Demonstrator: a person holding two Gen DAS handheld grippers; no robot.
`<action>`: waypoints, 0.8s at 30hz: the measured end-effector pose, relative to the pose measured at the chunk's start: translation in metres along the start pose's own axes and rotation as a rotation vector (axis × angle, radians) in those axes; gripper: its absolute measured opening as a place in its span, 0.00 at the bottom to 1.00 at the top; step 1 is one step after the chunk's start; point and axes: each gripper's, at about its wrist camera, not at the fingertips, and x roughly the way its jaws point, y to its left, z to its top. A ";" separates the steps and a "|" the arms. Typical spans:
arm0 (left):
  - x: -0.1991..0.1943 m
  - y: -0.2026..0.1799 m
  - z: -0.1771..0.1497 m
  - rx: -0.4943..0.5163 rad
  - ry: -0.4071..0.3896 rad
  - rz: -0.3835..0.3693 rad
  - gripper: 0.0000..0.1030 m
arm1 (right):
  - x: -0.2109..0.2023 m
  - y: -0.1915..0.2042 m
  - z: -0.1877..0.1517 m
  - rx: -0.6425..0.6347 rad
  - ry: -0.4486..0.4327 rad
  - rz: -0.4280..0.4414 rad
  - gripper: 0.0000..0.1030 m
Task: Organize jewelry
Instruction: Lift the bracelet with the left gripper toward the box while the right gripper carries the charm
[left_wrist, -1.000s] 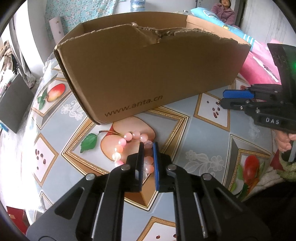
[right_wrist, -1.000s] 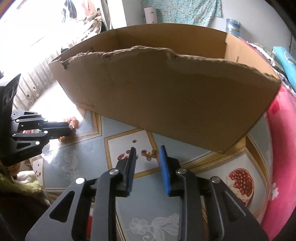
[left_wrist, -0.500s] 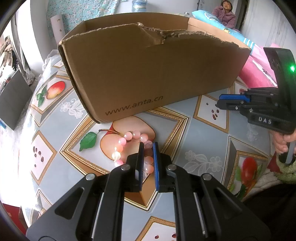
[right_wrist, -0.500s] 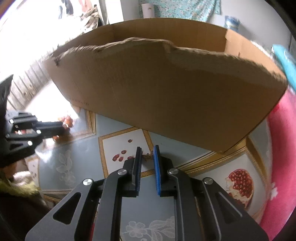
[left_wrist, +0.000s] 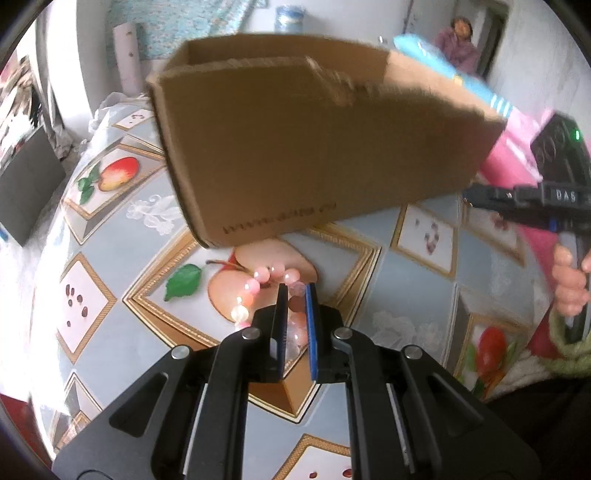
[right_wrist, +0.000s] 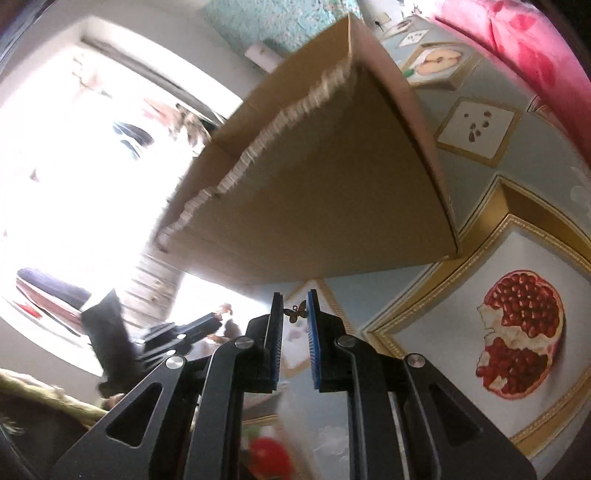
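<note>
Right gripper (right_wrist: 294, 304) has rolled and closed on a small bronze butterfly charm (right_wrist: 296, 313); left gripper (left_wrist: 294, 295) still pinches the pink bead bracelet (left_wrist: 266, 291) beside the brown cardboard box (left_wrist: 314, 147).

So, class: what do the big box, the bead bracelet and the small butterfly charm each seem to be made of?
Box: corrugated cardboard, matte brown; its torn top edge shows the fluted layers. Bead bracelet: glossy pink and pale round beads with bright highlights, probably glass, stone or plastic; the look leaves it open. Butterfly charm: dark bronze-toned, likely metal, though it is too small to be sure.
</note>
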 end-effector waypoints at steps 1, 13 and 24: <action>-0.005 0.003 0.000 -0.017 -0.019 -0.021 0.08 | -0.003 0.002 0.000 -0.002 -0.006 0.008 0.12; -0.071 0.029 0.018 -0.210 -0.179 -0.360 0.08 | -0.038 0.055 0.014 -0.117 -0.091 0.145 0.13; -0.102 0.002 0.049 -0.156 -0.271 -0.542 0.08 | -0.050 0.067 0.041 -0.156 -0.167 0.161 0.13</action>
